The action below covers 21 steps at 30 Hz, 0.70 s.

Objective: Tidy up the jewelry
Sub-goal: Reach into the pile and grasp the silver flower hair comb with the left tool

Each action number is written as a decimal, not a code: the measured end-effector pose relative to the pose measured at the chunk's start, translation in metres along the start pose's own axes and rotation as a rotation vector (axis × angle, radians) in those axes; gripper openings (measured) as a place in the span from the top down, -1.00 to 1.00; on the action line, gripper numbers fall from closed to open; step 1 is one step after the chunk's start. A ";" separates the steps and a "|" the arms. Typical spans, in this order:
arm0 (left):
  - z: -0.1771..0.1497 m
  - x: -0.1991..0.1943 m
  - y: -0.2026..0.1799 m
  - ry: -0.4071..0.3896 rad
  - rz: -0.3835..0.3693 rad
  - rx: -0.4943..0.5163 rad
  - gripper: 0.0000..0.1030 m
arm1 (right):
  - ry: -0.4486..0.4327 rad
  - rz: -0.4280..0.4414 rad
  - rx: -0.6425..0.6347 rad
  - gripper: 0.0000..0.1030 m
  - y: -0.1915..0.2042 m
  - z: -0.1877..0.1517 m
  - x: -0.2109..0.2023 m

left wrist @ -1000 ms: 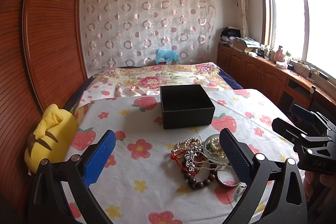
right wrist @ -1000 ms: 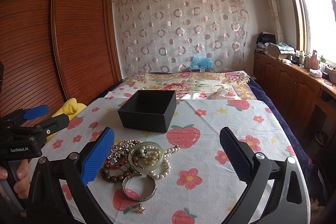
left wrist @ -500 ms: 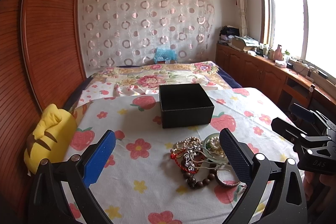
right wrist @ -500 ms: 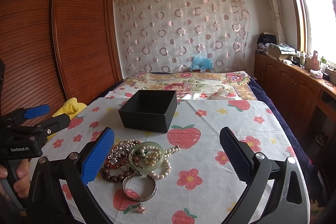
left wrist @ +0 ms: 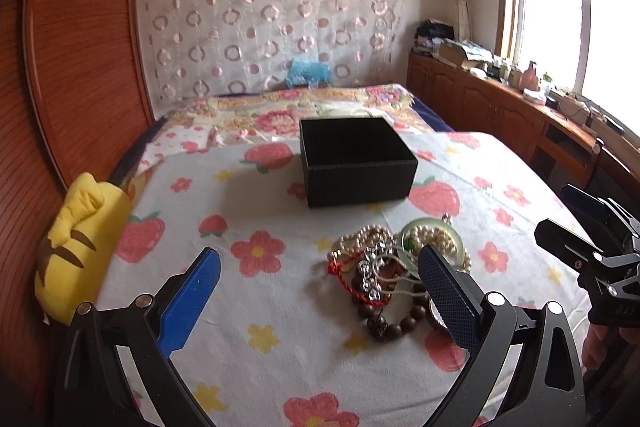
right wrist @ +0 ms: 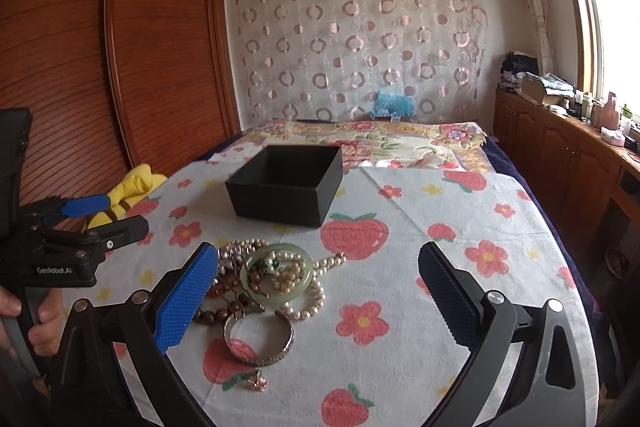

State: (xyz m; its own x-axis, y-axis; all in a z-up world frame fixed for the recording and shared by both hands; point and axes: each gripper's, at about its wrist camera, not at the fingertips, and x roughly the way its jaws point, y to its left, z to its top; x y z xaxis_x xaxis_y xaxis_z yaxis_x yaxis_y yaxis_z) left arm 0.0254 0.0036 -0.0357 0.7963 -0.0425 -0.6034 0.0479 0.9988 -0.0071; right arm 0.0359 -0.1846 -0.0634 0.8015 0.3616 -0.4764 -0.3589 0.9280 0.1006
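Note:
An open black box stands on the flowered cloth. In front of it lies a heap of jewelry: a green jade bangle, a pearl necklace, brown wooden beads, a red cord bracelet, a silver bangle and a small gold piece. My left gripper is open and empty, above the cloth just left of the heap. My right gripper is open and empty, right of the heap. Each gripper shows in the other's view.
A yellow plush toy lies at the cloth's left edge by the wooden wardrobe. A floral quilt lies behind the box. Wooden cabinets run along the right under the window.
Both grippers have edged slightly closer to the table; the box and the jewelry heap have not moved. Both grippers stay open.

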 end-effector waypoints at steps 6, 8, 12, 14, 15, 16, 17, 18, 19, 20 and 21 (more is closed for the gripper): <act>-0.007 0.018 0.002 0.058 -0.034 0.008 -0.85 | 0.064 0.019 -0.011 -0.85 0.000 -0.016 0.017; -0.009 0.023 0.002 0.067 -0.044 0.015 -0.85 | 0.092 0.028 -0.011 -0.81 -0.002 -0.021 0.024; -0.010 0.033 0.001 0.085 -0.077 0.014 -0.85 | 0.128 0.033 -0.014 -0.78 -0.002 -0.029 0.032; -0.008 0.038 0.000 0.092 -0.092 0.020 -0.85 | 0.144 0.035 -0.013 -0.78 -0.003 -0.033 0.036; -0.006 0.042 -0.002 0.099 -0.102 0.023 -0.85 | 0.150 0.035 -0.013 -0.78 -0.003 -0.035 0.037; -0.005 0.044 -0.003 0.102 -0.111 0.026 -0.84 | 0.157 0.035 -0.013 -0.78 -0.003 -0.035 0.038; -0.004 0.048 -0.004 0.108 -0.126 0.030 -0.75 | 0.162 0.036 -0.013 -0.78 -0.003 -0.037 0.039; -0.003 0.052 -0.005 0.120 -0.138 0.032 -0.69 | 0.167 0.037 -0.013 -0.78 -0.003 -0.038 0.041; -0.002 0.056 -0.006 0.131 -0.147 0.033 -0.63 | 0.168 0.038 -0.012 -0.78 -0.003 -0.039 0.041; -0.001 0.061 -0.007 0.140 -0.157 0.033 -0.59 | 0.166 0.037 -0.014 -0.78 -0.003 -0.039 0.041; -0.001 0.066 -0.008 0.152 -0.170 0.030 -0.55 | 0.165 0.036 -0.015 -0.78 -0.002 -0.039 0.040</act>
State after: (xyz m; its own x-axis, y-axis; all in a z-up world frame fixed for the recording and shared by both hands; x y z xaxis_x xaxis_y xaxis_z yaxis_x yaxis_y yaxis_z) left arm 0.0769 -0.0070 -0.0758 0.6755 -0.2039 -0.7086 0.1930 0.9764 -0.0969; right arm 0.0500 -0.1760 -0.1171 0.6988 0.3740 -0.6098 -0.3941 0.9127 0.1081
